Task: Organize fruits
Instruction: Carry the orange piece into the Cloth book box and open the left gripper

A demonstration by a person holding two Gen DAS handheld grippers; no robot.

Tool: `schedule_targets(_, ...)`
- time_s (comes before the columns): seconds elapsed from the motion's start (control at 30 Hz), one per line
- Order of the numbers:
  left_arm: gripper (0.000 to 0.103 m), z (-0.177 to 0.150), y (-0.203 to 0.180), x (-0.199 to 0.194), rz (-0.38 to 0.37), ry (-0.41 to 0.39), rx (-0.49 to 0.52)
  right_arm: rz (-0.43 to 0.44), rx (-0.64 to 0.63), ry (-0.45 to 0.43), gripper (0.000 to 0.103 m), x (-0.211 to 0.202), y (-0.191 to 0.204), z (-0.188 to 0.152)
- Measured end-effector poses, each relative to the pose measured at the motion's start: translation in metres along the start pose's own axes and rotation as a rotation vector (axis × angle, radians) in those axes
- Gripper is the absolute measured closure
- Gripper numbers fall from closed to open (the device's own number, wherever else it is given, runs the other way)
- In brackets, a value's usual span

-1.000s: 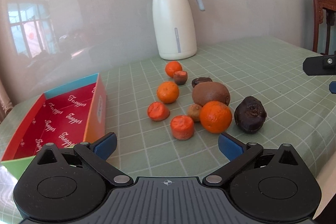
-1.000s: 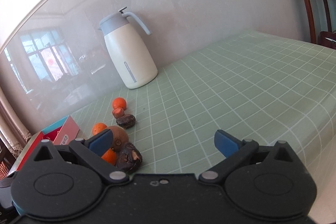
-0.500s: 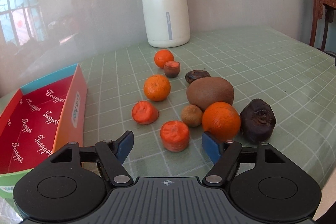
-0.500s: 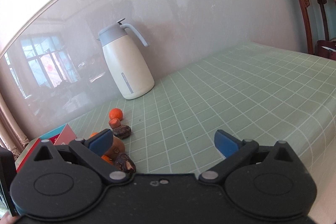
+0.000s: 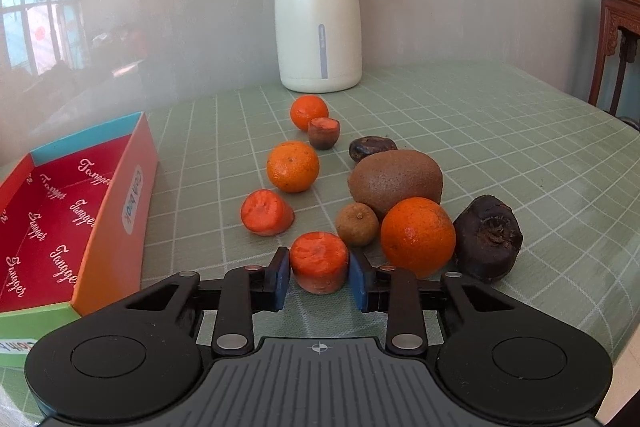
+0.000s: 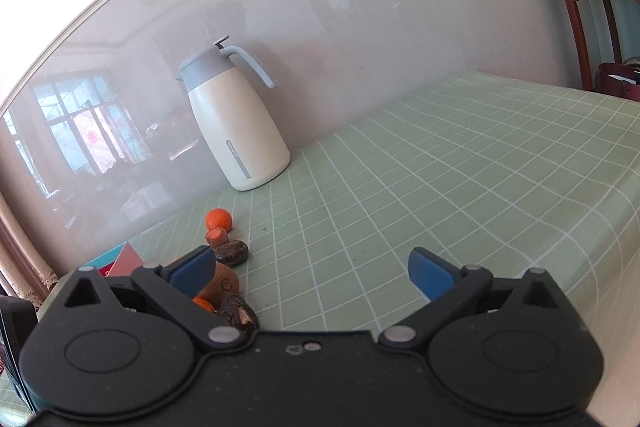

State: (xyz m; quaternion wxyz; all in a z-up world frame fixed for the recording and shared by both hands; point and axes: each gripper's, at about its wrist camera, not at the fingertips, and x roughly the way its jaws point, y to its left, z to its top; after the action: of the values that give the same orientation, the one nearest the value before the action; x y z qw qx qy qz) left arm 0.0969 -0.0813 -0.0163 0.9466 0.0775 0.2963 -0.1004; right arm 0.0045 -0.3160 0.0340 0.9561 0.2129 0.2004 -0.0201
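Red-lined box point(image 5: 76, 211) far left on green checked tablecloth point(image 5: 500, 131), open top. Left gripper point(image 5: 319, 277) low at near edge of fruit cluster, blue pads point(image 5: 281, 279) pinching orange chunk point(image 5: 319, 261) from both sides. Just right: small brown fruit point(image 5: 357, 224), orange point(image 5: 417, 235), kiwi point(image 5: 395, 177) behind, dark shrivelled fruit point(image 5: 488, 238). Cream jug point(image 5: 319, 23) at back. Right gripper point(image 6: 314, 273) raised, jaws spread wide, nothing between.

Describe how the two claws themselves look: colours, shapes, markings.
Both match. The left claw has a matte black body with two round discs, silver pivot screws on angled black link arms, blue pads on its fingertips, a ribbed grey centre plate and a small crosshair mark. The right claw has the same black body, but a smooth speckled centre. No cables or sleeves show.
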Motion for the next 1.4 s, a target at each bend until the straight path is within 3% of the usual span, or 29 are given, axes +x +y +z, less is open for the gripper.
schedule_targets(0.27,0.071,0.008,0.019,-0.026,0.056,-0.090,-0.031,0.001,-0.010,0.004,0.000,0.001,0.003,-0.001)
schedule_targets(0.5,0.071,0.017,0.074,-0.055,0.225,-0.173,-0.080,0.005,-0.036,0.017,0.000,0.005,0.011,-0.003)
schedule_targets(0.67,0.071,0.011,0.128,-0.055,0.337,-0.111,-0.191,0.014,-0.035,0.026,0.000,0.008,0.016,-0.005)
schedule_targets(0.77,0.071,0.005,0.147,-0.053,0.415,-0.076,-0.233,0.022,-0.039,0.033,0.000,0.011,0.023,-0.007)
schedule_targets(0.9,0.071,-0.002,0.163,-0.047,0.463,-0.022,-0.263,0.039,-0.049,0.048,0.000,0.016,0.032,-0.010)
schedule_targets(1.17,0.071,-0.010,0.183,-0.036,0.489,0.067,-0.319,0.071,-0.079,0.066,0.000,0.023,0.052,-0.015)
schedule_targets(1.4,0.071,-0.012,0.186,-0.039,0.495,0.061,-0.333,0.060,-0.089,0.070,0.000,0.027,0.056,-0.015)
